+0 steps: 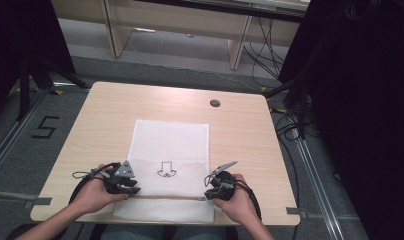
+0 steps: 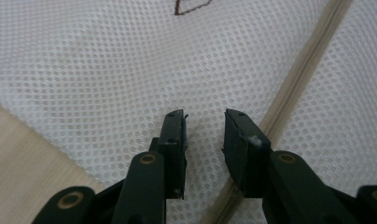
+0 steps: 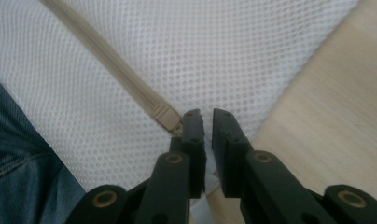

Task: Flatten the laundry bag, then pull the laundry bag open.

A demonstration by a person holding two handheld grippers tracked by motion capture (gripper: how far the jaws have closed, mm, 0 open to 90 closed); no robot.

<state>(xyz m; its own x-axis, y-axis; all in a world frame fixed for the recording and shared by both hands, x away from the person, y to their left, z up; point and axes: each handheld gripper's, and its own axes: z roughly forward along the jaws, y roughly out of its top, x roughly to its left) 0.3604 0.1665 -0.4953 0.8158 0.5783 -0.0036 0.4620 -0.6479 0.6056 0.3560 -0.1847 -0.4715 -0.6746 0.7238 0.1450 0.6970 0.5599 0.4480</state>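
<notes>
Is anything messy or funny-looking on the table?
Only one thing: the white mesh bag hangs off the near edge of the table toward the person's lap. Otherwise it lies flat and straight, with nothing spilled or torn.

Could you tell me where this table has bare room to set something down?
The table is bare in wide strips left and right of the white mesh bag, and along the far edge around the round cable hole. The near edge is crowded: the left gripper and right gripper work at the bag's zipper.
</notes>
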